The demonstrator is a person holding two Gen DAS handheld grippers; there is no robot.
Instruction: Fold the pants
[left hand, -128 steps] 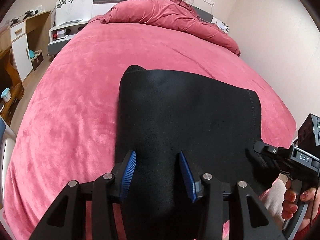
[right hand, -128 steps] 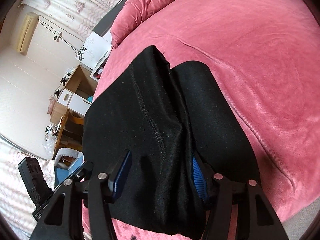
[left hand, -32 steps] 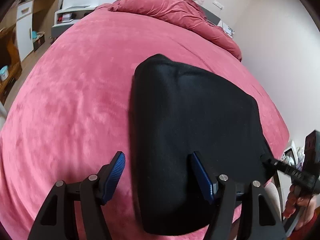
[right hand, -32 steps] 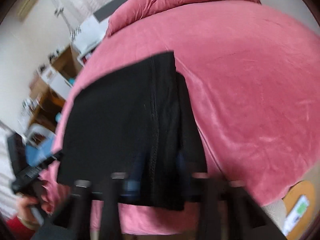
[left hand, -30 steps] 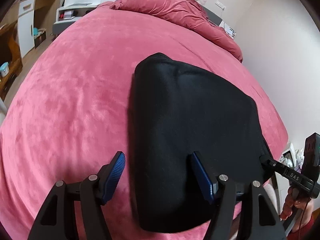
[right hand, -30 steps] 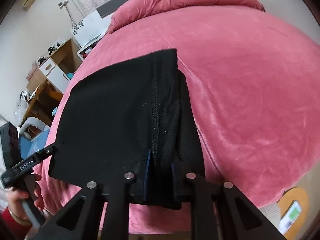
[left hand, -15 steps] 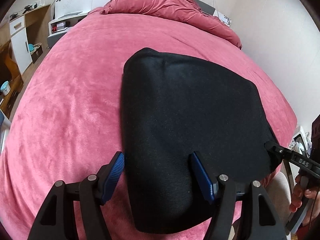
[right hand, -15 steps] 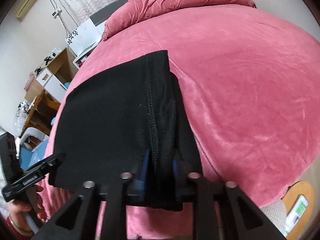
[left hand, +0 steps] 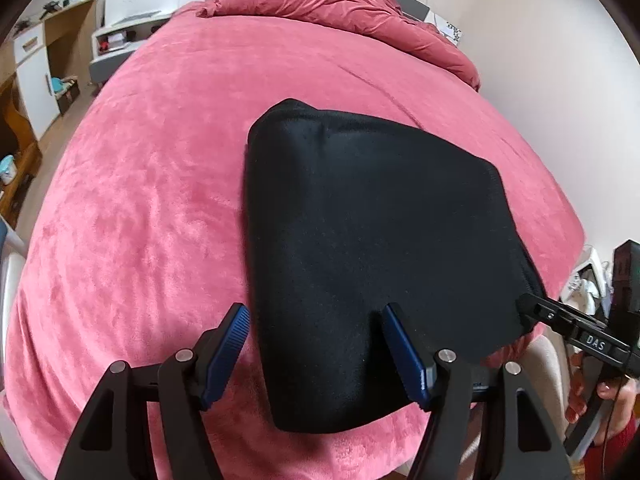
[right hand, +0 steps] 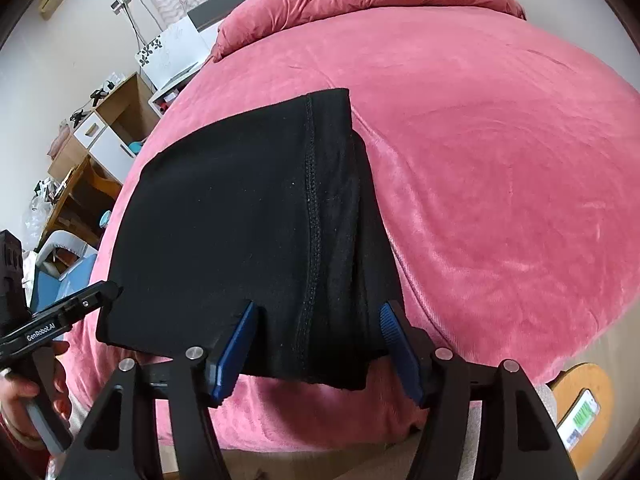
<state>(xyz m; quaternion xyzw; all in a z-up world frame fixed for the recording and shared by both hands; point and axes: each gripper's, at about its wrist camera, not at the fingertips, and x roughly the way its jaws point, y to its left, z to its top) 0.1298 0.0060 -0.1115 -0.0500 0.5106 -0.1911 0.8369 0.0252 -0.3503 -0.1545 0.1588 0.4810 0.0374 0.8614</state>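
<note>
Black pants [left hand: 360, 240] lie folded into a squarish pack on the pink bed cover [left hand: 140, 220], close to its near edge. My left gripper [left hand: 315, 316] is open, its blue pads straddling the pack's near left corner without pressing it. In the right wrist view the pants [right hand: 240, 220] show a stitched seam along their right side. My right gripper [right hand: 319, 312] hangs over that near right edge. Its jaws are opening, with the fabric lying loose between the pads. One of the left gripper's fingers [right hand: 80, 304] shows at the left, held by a hand.
A bunched pink duvet [left hand: 340, 0] lies at the head of the bed. Wooden desks and white shelves [left hand: 36, 60] stand to the left, a pale wall to the right. A round wooden stool with a phone [right hand: 580, 404] sits by the bed's near right corner.
My right gripper's jaws have spread from shut on the pants' seamed edge to wide apart, letting the fabric go. My left gripper has stayed open over the left corner.
</note>
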